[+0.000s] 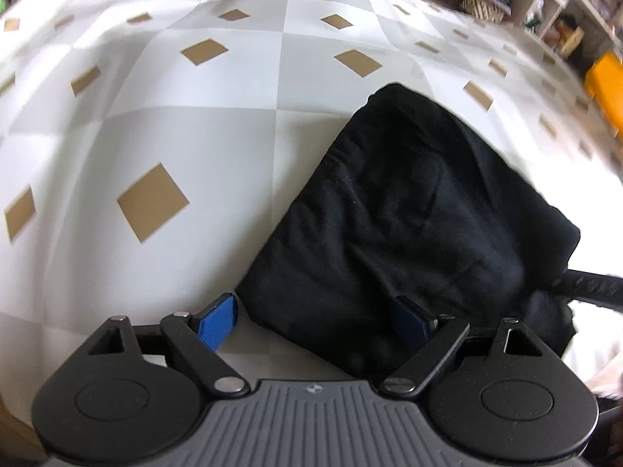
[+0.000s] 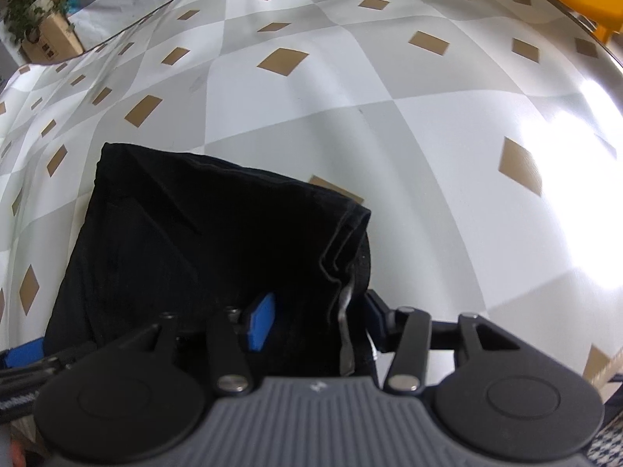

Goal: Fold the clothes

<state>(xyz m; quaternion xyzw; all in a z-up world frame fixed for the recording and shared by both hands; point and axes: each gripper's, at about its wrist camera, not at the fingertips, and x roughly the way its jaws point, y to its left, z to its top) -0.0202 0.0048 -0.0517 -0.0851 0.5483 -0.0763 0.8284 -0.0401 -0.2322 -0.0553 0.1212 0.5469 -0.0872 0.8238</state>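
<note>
1. Right hand-held gripper [image 2: 315, 323], lower centre, jaws part open astride black garment's [image 2: 202, 241] hemmed edge, not pressing.
2. Left hand-held gripper [image 1: 315, 321] spread wide, released, at garment's lower-left corner.
3. Garment on table [image 2: 389, 124], long axis running upper-left.

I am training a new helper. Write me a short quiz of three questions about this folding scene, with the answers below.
1. True or false: the black garment lies on a checked tablecloth with tan diamonds.
2. How do the jaws of the left gripper stand? A: shut tight. B: wide open. C: hidden from view.
3. Which gripper has the garment's stitched hem between its jaws?

Key: 1 true; 2 B; 3 the right gripper.
</note>
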